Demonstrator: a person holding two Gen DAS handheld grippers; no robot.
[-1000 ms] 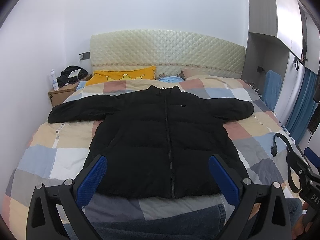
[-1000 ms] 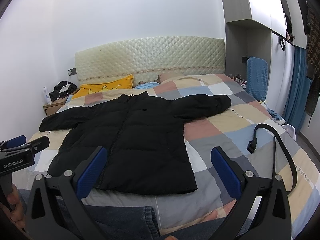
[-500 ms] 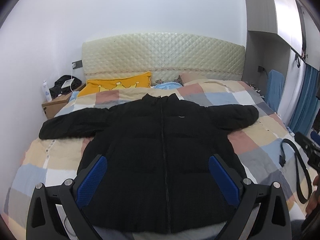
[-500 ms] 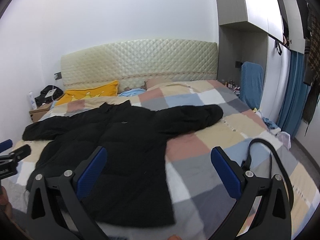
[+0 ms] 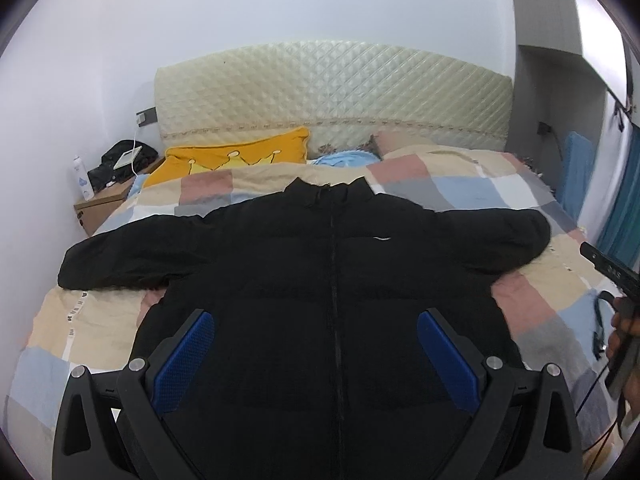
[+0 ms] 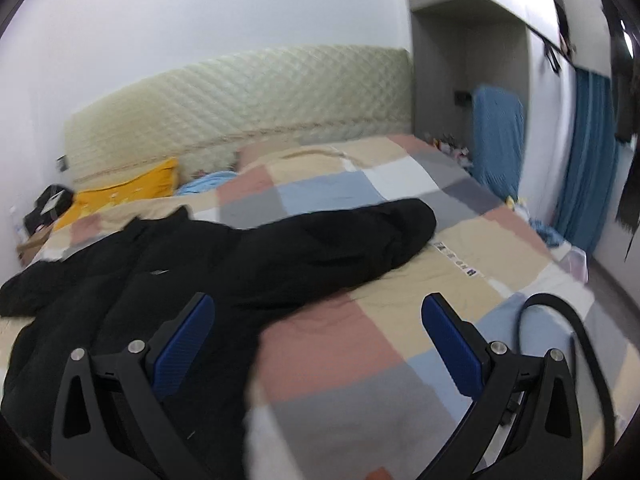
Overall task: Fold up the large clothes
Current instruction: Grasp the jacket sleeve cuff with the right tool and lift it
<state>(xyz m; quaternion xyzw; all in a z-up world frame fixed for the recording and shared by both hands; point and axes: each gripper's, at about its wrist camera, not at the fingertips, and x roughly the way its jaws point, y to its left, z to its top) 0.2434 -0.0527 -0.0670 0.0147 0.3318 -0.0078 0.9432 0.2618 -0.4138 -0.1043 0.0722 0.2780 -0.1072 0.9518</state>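
A black puffer jacket (image 5: pixel 320 280) lies flat on the bed, zipped, collar toward the headboard, both sleeves spread out sideways. My left gripper (image 5: pixel 316 356) is open and empty, hovering over the jacket's lower front. My right gripper (image 6: pixel 318 340) is open and empty, above the bed beside the jacket's right side, facing its right sleeve (image 6: pixel 360 240). The right gripper's body also shows at the right edge of the left wrist view (image 5: pixel 612 268).
The bed has a patchwork checked cover (image 6: pixel 360 360) and a quilted cream headboard (image 5: pixel 332 92). A yellow pillow (image 5: pixel 232 160) lies at the head. A black strap (image 6: pixel 560 320) lies on the bed's right side. A nightstand (image 5: pixel 100 204) stands left; blue curtains (image 6: pixel 584 160) hang right.
Both grippers have moved forward over the bed toward the jacket. The right gripper has swung right, toward the right sleeve. Both stay open and empty.
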